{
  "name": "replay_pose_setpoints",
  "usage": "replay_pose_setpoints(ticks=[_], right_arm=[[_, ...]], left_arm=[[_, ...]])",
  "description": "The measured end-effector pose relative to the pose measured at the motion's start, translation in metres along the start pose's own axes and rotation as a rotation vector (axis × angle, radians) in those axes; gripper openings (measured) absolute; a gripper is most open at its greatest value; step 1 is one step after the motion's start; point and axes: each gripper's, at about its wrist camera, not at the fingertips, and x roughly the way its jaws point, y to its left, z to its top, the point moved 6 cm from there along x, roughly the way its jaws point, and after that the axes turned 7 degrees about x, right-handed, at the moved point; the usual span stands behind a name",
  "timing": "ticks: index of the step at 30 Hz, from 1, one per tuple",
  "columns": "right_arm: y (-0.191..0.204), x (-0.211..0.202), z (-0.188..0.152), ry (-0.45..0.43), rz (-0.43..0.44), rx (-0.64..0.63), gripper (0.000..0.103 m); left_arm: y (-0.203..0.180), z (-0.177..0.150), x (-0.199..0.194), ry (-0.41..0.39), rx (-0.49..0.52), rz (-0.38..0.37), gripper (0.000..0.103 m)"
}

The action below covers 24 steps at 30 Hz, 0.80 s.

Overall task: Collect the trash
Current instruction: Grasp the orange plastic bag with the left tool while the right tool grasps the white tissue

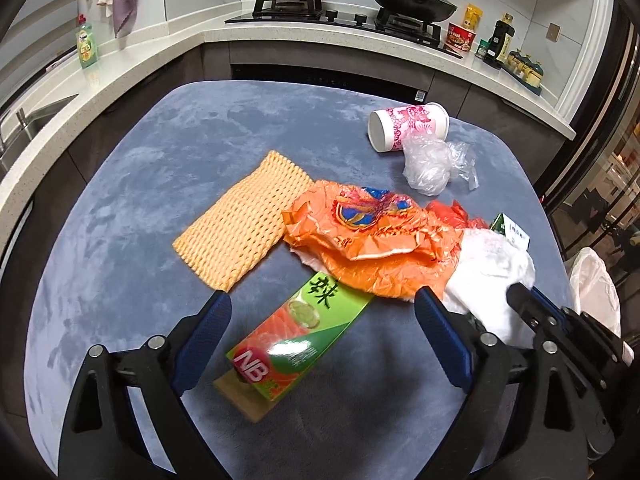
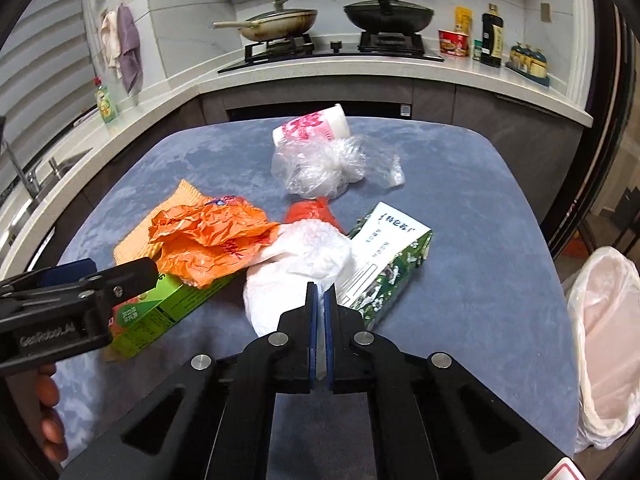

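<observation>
My left gripper [image 1: 324,300] is open above the blue table, and a green and orange box [image 1: 296,336] lies between its fingers without touching the pads. My right gripper [image 2: 319,292] is shut on the near edge of a crumpled white wrapper [image 2: 304,256], with a white sliver showing between the pads. An orange plastic bag [image 1: 376,240] lies partly over the box and against the wrapper. Beside the bag rests an orange foam net [image 1: 240,216]. In the right wrist view the left gripper [image 2: 116,276] comes in from the left over the box.
Further back, a pink-patterned paper cup [image 1: 404,126] lies on its side next to a clear plastic bag [image 1: 432,164]. A green and white carton [image 2: 388,256] lies right of the wrapper. A bin with a white liner [image 2: 604,340] stands off the table's right edge. Kitchen counters run behind.
</observation>
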Motion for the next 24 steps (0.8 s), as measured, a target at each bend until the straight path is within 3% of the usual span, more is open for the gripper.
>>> replay_pose_setpoints(ticks=[11, 14, 16, 22, 24], right_arm=[[-0.038, -0.042, 0.016, -0.08, -0.003, 0.096, 0.003], [-0.047, -0.05, 0.018, -0.095, -0.01, 0.115, 0.003], [-0.054, -0.056, 0.02, -0.106, -0.013, 0.13, 0.003], [-0.07, -0.077, 0.029, -0.157, -0.011, 0.168, 0.003], [-0.075, -0.085, 0.033, -0.18, -0.01, 0.178, 0.003]], left_arm=[[-0.028, 0.016, 0.029, 0.009, 0.033, -0.017, 0.091], [-0.033, 0.016, 0.037, 0.027, 0.03, -0.031, 0.072], [-0.037, 0.015, 0.04, 0.042, 0.03, -0.037, 0.054], [-0.047, 0.015, 0.031, 0.03, 0.067, -0.029, 0.01], [-0.048, 0.016, 0.027, 0.025, 0.064, -0.036, 0.01]])
